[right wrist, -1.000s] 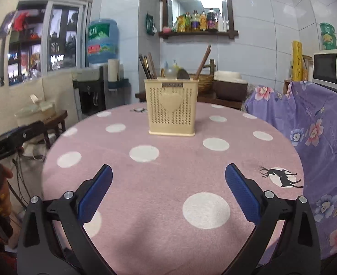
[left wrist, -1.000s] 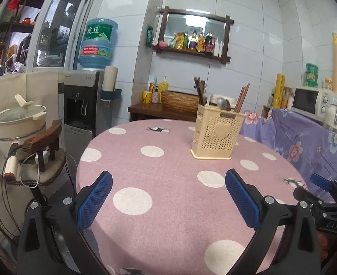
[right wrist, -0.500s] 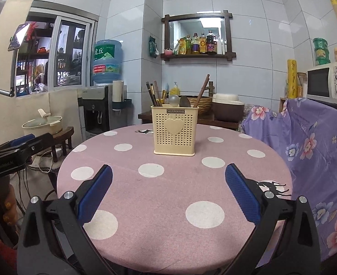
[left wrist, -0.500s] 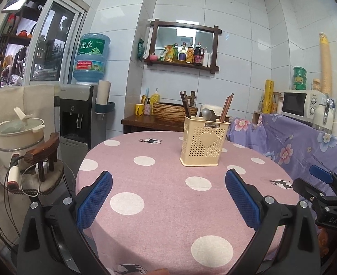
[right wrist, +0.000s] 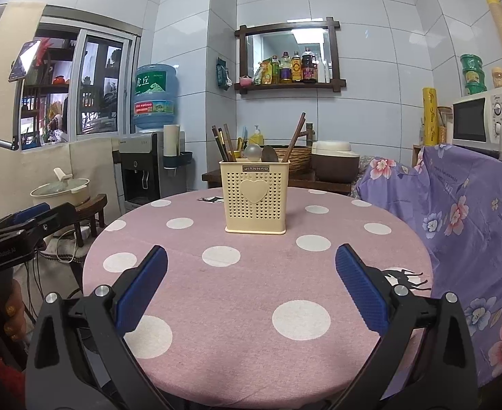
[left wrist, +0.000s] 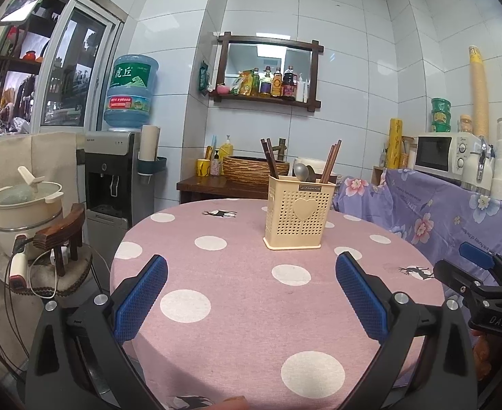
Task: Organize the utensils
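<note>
Standing upright near the centre of both frames, the cream perforated plastic utensil holder with a heart on its front (left wrist: 297,213) (right wrist: 255,196) sits on the round table under a pink cloth with white dots (left wrist: 244,294) (right wrist: 258,273). Dark wooden chopsticks (left wrist: 331,162) (right wrist: 293,136) and metal spoons (left wrist: 300,171) (right wrist: 252,152) stick up out of it. The holder lies well beyond both tools, above them in each frame. The left gripper (left wrist: 251,294) spreads its blue-padded fingers (left wrist: 141,295) wide with nothing between them, low in its view. The right gripper (right wrist: 251,287) is equally wide and empty, and shows at the right edge of the left view (left wrist: 483,280). A purple floral cloth (right wrist: 456,212) drapes the right side.
</note>
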`<state>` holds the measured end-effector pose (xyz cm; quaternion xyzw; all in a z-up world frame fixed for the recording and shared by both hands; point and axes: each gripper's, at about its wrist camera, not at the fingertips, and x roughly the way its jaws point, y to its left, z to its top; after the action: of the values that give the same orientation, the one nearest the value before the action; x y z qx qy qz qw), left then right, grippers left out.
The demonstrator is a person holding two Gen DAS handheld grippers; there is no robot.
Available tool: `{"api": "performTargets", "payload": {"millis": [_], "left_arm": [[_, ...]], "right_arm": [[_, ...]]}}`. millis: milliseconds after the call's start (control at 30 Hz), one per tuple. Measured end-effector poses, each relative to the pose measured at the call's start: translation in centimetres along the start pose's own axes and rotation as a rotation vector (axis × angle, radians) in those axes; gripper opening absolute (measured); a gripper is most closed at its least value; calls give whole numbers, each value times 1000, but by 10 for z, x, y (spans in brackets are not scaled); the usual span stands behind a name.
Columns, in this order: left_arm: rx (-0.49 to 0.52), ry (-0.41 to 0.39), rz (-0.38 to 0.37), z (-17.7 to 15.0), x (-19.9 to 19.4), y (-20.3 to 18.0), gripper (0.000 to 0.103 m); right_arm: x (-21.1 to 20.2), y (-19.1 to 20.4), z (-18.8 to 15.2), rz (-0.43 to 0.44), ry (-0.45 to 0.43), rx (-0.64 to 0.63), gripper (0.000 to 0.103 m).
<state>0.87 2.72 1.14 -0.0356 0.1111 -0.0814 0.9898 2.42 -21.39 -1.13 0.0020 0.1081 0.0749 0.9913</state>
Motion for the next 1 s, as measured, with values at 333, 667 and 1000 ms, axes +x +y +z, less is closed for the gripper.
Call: {"api": "performTargets", "payload": {"millis": [333,667,1000], "left_arm": [[-3,5,-5,-1,-1,-2,98],[5,3,5,1,-1,-3,98],[6,12,1,-1,0,-5,98]], "right_arm": [[0,-1,-2,-8,5,-4,97],[0,0,-2,-16,8,-13,97],[1,0,-3,-16,16,-18,97]]}}
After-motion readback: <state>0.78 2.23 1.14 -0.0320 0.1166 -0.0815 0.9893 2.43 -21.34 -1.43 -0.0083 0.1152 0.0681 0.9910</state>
